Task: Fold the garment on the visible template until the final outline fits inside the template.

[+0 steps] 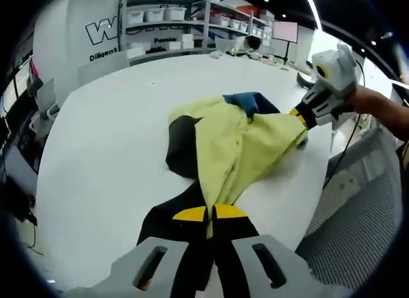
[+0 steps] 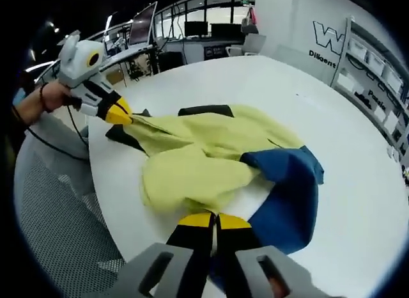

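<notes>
— How are the hands placed?
— Apart, at opposite ends of the cloth. In the left gripper view the right gripper [image 1: 299, 116] reaches in from the far side, a person's forearm [image 1: 383, 109] behind it. In the right gripper view the left gripper [image 2: 121, 116] comes in low, held by a hand [image 2: 54, 96] with a dark band at the wrist.
— And the cloth?
— A soft pale-yellow garment with a blue panel and black parts [image 1: 230, 141], bunched and wrinkled on the round white surface [image 1: 108, 151]. It is pulled out long between the two grippers. From the right gripper view the blue part [image 2: 287, 189] lies nearest that gripper, the yellow [image 2: 192, 164] beyond it, a black edge [image 2: 204, 110] at the far side.
— The jaws?
— The left gripper's [image 1: 211, 213] yellow-tipped jaws are pressed together on a yellow fold of the garment. The right gripper's [image 2: 215, 220] jaws are likewise closed, pinching the hem where yellow meets blue.
— Behind?
— Metal shelving with white bins [image 1: 172, 23], and a grey mesh chair [image 2: 57, 202] beside the surface.
</notes>
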